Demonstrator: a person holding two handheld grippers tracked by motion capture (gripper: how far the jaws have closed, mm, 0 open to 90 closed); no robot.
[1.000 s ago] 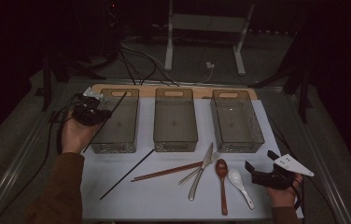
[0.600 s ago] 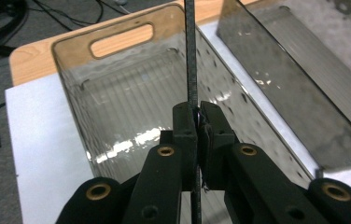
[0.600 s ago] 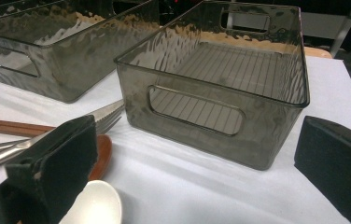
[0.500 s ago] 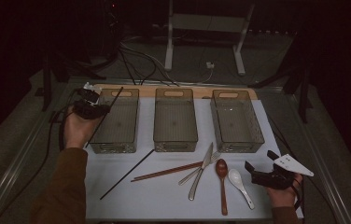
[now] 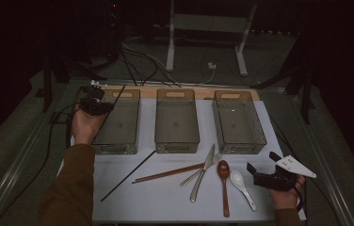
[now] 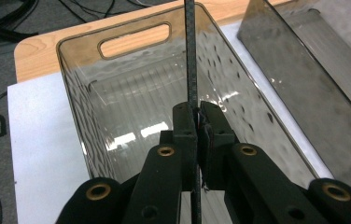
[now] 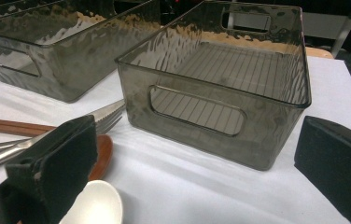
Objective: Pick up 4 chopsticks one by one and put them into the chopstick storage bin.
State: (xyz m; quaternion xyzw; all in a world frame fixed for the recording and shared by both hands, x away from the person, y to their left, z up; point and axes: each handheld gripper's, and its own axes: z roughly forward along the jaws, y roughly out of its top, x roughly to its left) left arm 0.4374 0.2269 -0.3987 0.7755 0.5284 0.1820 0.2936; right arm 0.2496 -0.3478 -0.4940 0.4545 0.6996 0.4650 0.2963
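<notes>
Three smoky clear plastic bins stand in a row along the far edge of the white table sheet (image 5: 175,207). Over the left bin (image 5: 118,123), near its far left corner, the left gripper (image 5: 100,106) is clamped tight on a thin black chopstick (image 6: 192,60); in the left gripper view the stick runs straight up between the closed jaws, above the bin's ribbed floor. A second black chopstick (image 5: 128,176) lies slanted on the sheet before the left and middle bin (image 5: 176,120). Near the front right corner, the right gripper (image 5: 261,175) rests with its jaws spread wide and nothing between them, facing the right bin (image 7: 220,88). Just beside it lie a white ceramic spoon (image 5: 241,184), a red-brown wooden spoon (image 5: 223,181), a steel knife (image 5: 202,173) and brown wooden chopsticks (image 5: 168,173).
</notes>
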